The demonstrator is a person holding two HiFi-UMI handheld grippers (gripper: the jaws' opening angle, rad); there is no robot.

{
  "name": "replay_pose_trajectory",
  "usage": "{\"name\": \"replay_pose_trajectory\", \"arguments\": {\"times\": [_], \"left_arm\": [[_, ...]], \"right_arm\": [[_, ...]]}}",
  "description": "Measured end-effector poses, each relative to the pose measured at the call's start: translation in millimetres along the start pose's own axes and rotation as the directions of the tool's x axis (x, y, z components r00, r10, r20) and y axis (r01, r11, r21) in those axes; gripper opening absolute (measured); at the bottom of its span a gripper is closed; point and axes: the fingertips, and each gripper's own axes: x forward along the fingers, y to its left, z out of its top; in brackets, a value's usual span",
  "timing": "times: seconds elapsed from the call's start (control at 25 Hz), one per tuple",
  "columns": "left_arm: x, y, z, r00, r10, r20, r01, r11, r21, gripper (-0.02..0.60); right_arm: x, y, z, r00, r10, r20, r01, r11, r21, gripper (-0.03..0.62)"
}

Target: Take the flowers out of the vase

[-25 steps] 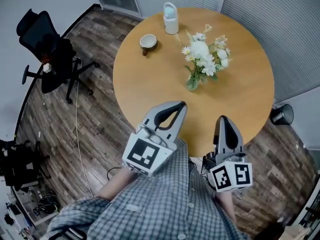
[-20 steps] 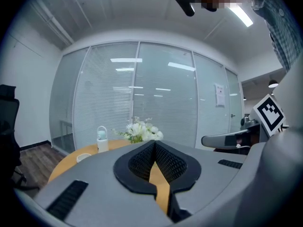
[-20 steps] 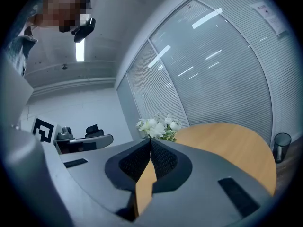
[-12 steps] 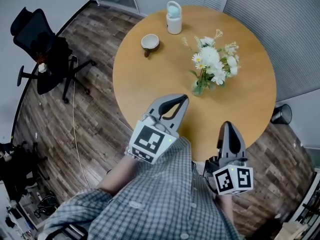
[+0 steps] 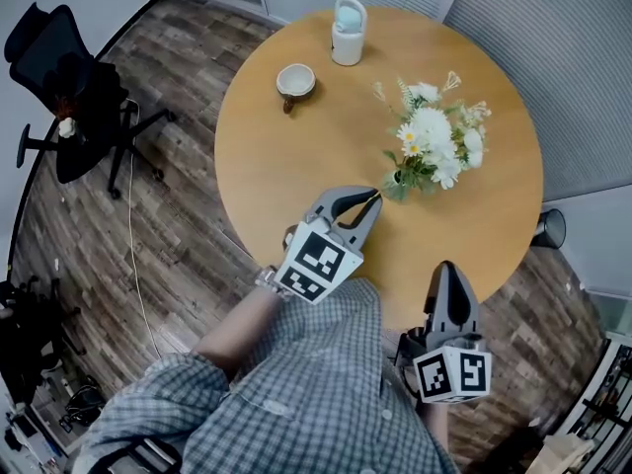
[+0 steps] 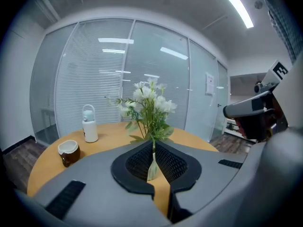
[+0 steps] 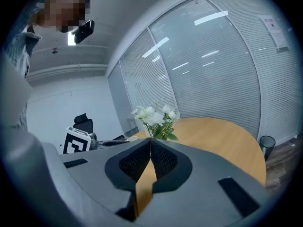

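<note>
A bunch of white flowers (image 5: 434,146) with green leaves stands in a small clear glass vase (image 5: 397,186) right of centre on the round wooden table (image 5: 286,166). My left gripper (image 5: 373,196) is shut and empty over the table, its tips just left of the vase. In the left gripper view the vase (image 6: 152,168) shows beyond the closed tips of that gripper (image 6: 154,143), with the flowers (image 6: 147,98) above. My right gripper (image 5: 446,267) is shut and empty at the table's near edge. In the right gripper view, the flowers (image 7: 154,116) stand farther off beyond its tips (image 7: 150,143).
A brown and white cup (image 5: 294,82) and a white bottle with a handle (image 5: 347,30) stand at the table's far side. A black office chair (image 5: 69,97) is on the wood floor to the left. A dark bin (image 5: 551,229) sits at the right by the glass wall.
My left gripper has come forward and down over the table, ending close to the vase. The right gripper has shifted only slightly at the table's edge.
</note>
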Motion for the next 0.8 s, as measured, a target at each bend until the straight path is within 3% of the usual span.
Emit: {"name": "replay_pose_trajectory", "arguments": {"times": [0.24,0.8], "left_arm": [[29.3,9.3,-28.1,0.996,-0.041,-0.078,0.043,0.999,0.027,0.102],[86.5,11.6,-78.3,0.977,-0.081,-0.198,0.104,0.989,0.110,0.223]], "right_arm": [[5.5,0.4,-4.0,0.999,-0.030,-0.021,0.030,1.000,0.008,0.011],[13.4,-5.8,-6.0,0.994,-0.096,-0.050,0.096,0.995,-0.010,0.011]]}}
